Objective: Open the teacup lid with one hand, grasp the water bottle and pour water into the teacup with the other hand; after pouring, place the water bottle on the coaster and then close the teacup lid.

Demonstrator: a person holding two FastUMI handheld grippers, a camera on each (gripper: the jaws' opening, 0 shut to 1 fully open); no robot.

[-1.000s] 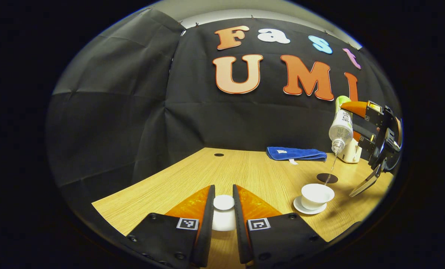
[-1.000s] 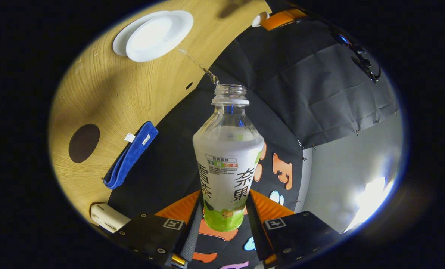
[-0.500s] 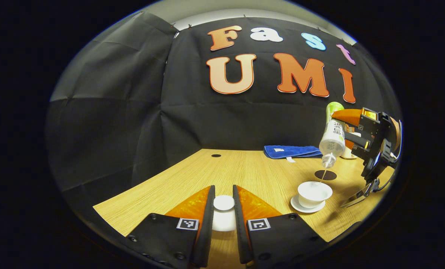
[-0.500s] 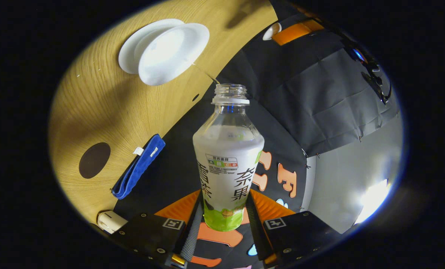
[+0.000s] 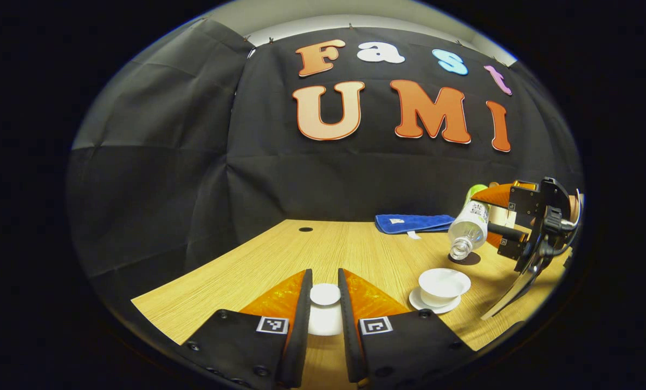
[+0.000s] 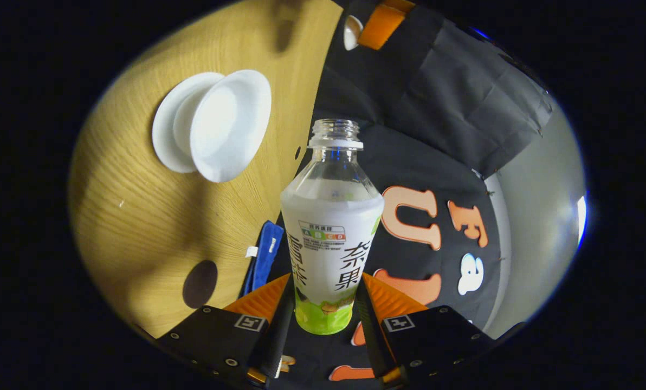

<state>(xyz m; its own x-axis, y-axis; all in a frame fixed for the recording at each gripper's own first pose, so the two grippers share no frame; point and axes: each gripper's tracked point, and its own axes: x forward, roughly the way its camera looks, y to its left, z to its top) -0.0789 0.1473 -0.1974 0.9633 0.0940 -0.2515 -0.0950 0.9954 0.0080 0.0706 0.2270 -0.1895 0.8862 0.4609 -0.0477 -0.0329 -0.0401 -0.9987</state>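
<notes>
Black cloth walls close off the back of the booth, and a pale wooden table (image 5: 355, 254) runs across the lower half of the left gripper view. At the bottom centre of that view the left gripper (image 5: 324, 300) has its two fingers closed narrowly on the white teacup lid (image 5: 324, 295), gripping its knob from either side and holding it up over the table. To the lower right stands the open white teacup (image 5: 444, 284) on its saucer (image 5: 434, 306). Just above and to the right of the cup hangs the water bottle (image 5: 466, 230), held in the right gripper (image 5: 504, 216) at the right edge; its long axis slopes down to the left, mouth lowest and base up toward the gripper. A dark round coaster (image 5: 466, 259) lies on the table behind the bottle's mouth, and a folded blue cloth (image 5: 412, 222) rests farther back.

Right gripper view: the right gripper (image 6: 323, 303) at the bottom is clamped on the lower body of the water bottle (image 6: 331, 233), one finger pressed on each side. The bottle runs straight up the middle of the frame, uncapped mouth pointing away toward the top. The teacup (image 6: 228, 124) and saucer (image 6: 163, 130) sit in the upper left on the table (image 6: 139, 206), the coaster (image 6: 199, 284) at lower left, the blue cloth (image 6: 263, 257) just right of it. The left gripper (image 6: 374, 24) with the lid (image 6: 351, 31) shows at the top edge.
</notes>
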